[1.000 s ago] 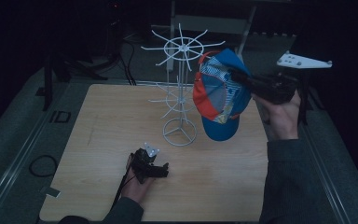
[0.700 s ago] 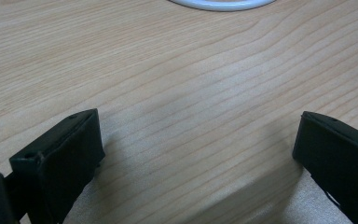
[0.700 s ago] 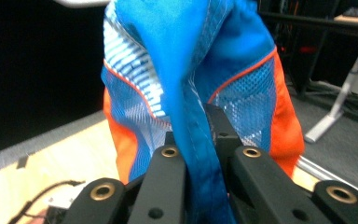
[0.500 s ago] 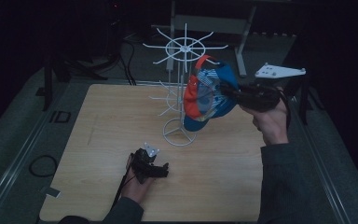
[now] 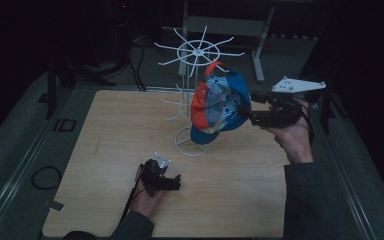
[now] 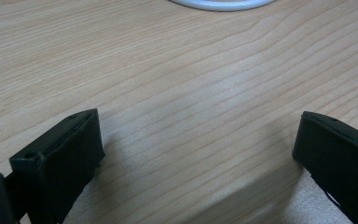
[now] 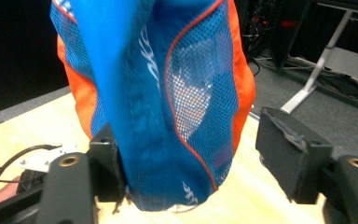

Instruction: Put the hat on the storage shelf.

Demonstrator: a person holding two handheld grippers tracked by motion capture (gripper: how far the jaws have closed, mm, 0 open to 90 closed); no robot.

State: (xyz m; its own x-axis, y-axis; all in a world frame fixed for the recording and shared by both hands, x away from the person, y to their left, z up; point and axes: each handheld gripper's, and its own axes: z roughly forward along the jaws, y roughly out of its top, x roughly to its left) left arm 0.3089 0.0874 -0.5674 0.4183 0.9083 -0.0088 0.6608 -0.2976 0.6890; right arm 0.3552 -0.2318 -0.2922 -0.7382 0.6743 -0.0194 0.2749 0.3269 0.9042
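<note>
Lowered since the earlier frame, one blue-and-orange mesh cap now hangs on the single white wire rack — the right gripper has just been opening, cap between its spread jaws, one touching. Near the rack's base, the left gripper rests released on the wooden table.

Dark sleeves, black two-jaw grippers with blocky black jaws, grey three-cornered top plates, trailing black cables.
</note>
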